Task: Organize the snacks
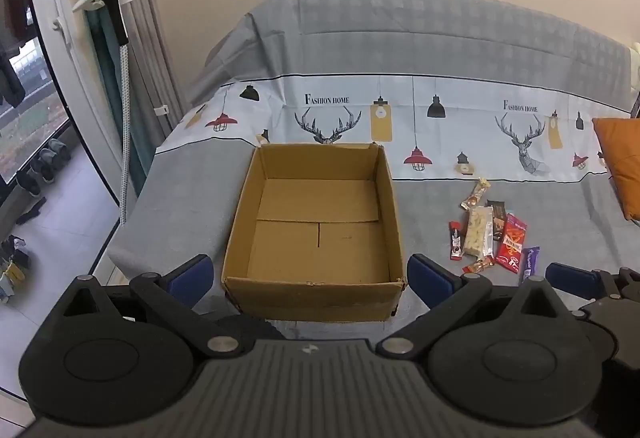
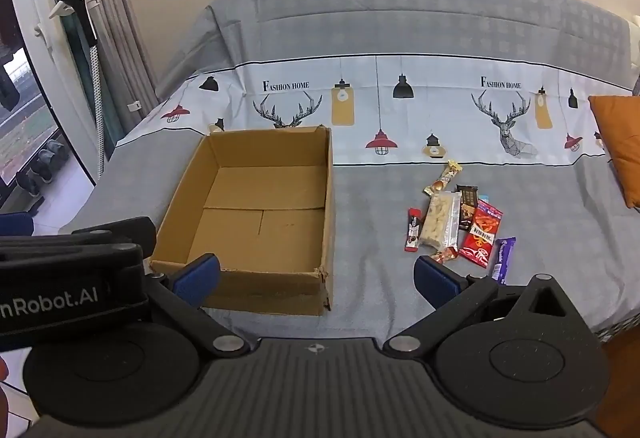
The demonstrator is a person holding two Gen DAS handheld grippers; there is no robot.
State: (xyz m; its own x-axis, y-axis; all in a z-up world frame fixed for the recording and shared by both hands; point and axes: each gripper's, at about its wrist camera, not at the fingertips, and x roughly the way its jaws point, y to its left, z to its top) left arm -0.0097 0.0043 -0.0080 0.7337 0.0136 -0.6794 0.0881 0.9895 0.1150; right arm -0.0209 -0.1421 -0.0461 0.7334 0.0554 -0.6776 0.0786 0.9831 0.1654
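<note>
Nothing packed yet. Cardboard box [image 1: 320, 226] at frame centre sits empty; snacks [image 2: 460, 224], perhaps eight, lie clustered at right on the bedspread [image 2: 360, 205]. Left gripper [image 1: 310, 276] and right gripper [image 2: 318, 274] both spread wide, holding nothing.

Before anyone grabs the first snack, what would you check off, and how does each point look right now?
1. Cardboard box empty and open on top: ok.
2. Snacks all in sight beside the box, none inside yet: ok.
3. Left hand-held gripper open, nothing between its fingers: ok.
4. Right hand-held gripper open, nothing held: ok.
5. Snacks lying separately: not ok, several overlap in one cluster.
6. Purple bar clear of the bed's front edge: cannot tell, it lies close to it.
</note>
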